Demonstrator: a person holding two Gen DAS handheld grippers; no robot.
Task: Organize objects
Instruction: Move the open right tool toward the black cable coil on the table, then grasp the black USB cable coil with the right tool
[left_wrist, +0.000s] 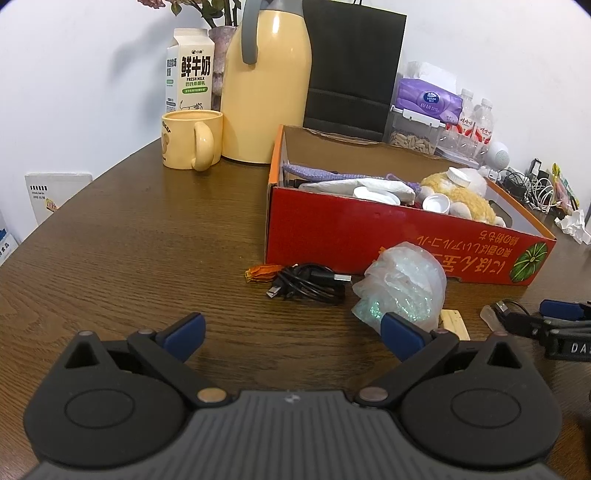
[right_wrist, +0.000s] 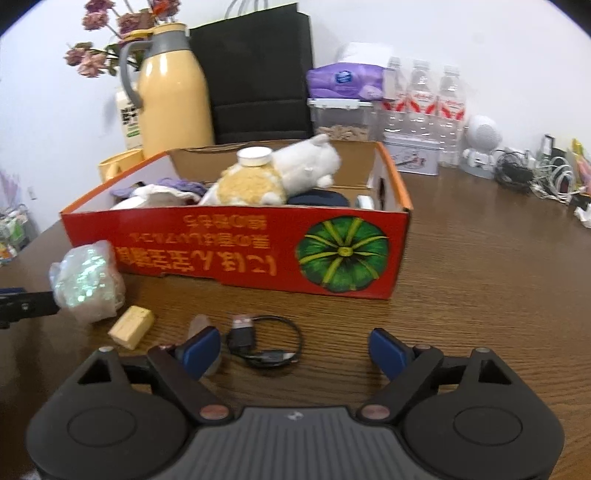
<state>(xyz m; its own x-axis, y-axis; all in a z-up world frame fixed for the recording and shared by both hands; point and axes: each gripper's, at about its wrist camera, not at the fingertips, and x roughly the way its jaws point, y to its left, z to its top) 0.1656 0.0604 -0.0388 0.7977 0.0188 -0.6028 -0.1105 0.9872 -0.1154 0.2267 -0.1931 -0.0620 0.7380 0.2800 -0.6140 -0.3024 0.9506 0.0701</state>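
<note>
- So your left gripper (left_wrist: 291, 334) has its jaws spread wide with nothing between them, just bare desk (left_wrist: 129, 240); its right blue pad sits in front of the crinkly plastic bag (left_wrist: 400, 286) in that view, and I can't tell if it touches.
- Your right gripper (right_wrist: 293, 350) also has its jaws standing wide apart, pressing on nothing; a small coiled black cable (right_wrist: 264, 341) lies on the desk between the fingertips.
- The red cardboard box (left_wrist: 369, 236) with the green pumpkin print sits mid-desk, already holding a plush toy (right_wrist: 280, 177), white lids and purple cloth.
- Loose stuff along the box's near side: a black USB cable (left_wrist: 306, 284) bundle, a small orange wrapper (left_wrist: 262, 273) just beside it, the plastic bag, and a little yellow block (right_wrist: 131, 326) next to the bag.
- A translucent bit (right_wrist: 197, 325) pokes up behind your right gripper's left pad; too blurry to name.
- Back edge of the desk: yellow mug (left_wrist: 190, 138), milk carton (left_wrist: 190, 70), yellow thermos jug (left_wrist: 266, 88), black paper bag (left_wrist: 351, 66), tissue pack (left_wrist: 428, 99), water bottles (right_wrist: 424, 92).
</note>
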